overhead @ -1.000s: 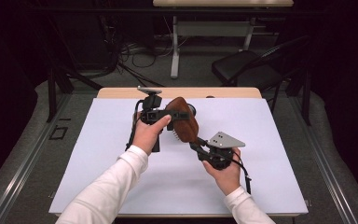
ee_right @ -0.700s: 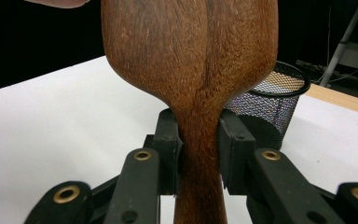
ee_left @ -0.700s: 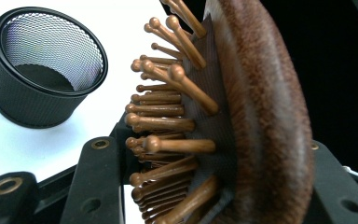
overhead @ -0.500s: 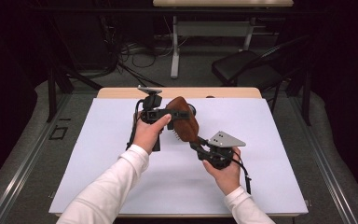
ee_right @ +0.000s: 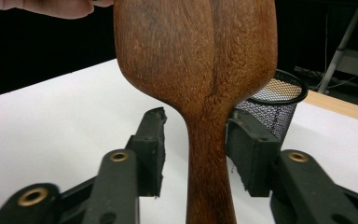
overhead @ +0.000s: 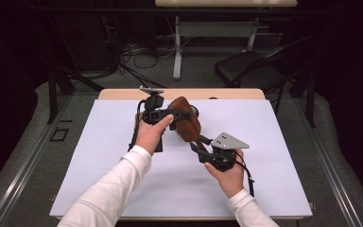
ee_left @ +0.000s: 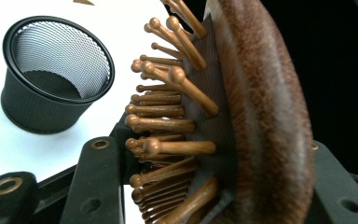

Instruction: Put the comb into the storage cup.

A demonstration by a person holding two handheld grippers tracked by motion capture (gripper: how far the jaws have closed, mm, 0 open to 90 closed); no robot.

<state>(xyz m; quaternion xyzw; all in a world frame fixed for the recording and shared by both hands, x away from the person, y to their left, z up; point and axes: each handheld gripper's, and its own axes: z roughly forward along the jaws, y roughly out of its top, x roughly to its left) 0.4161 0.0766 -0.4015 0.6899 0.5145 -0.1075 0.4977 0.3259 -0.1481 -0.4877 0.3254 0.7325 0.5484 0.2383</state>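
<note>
A brown wooden hairbrush (overhead: pixel 186 118) with wooden pins is held above the white table, its pins (ee_left: pixel 163 121) facing left in the left gripper view. My left gripper (overhead: pixel 179 115) is shut on the brush head (ee_left: pixel 261 116), one jaw among the pins and the other on the wooden back. My right gripper (overhead: pixel 196 144) straddles the brush handle (ee_right: pixel 207 158). Its jaws stand open, with a clear gap on the left of the handle and the right pad (ee_right: pixel 249 149) close against it. Behind the brush stands a black mesh cup (ee_left: pixel 56 74), which is empty.
The white mat (overhead: pixel 99 156) covers a wooden table whose far edge (overhead: pixel 123 93) shows. The mesh cup (ee_right: pixel 279 100) sits near the far middle of the mat. A dark chair (overhead: pixel 250 71) and cables lie on the floor beyond.
</note>
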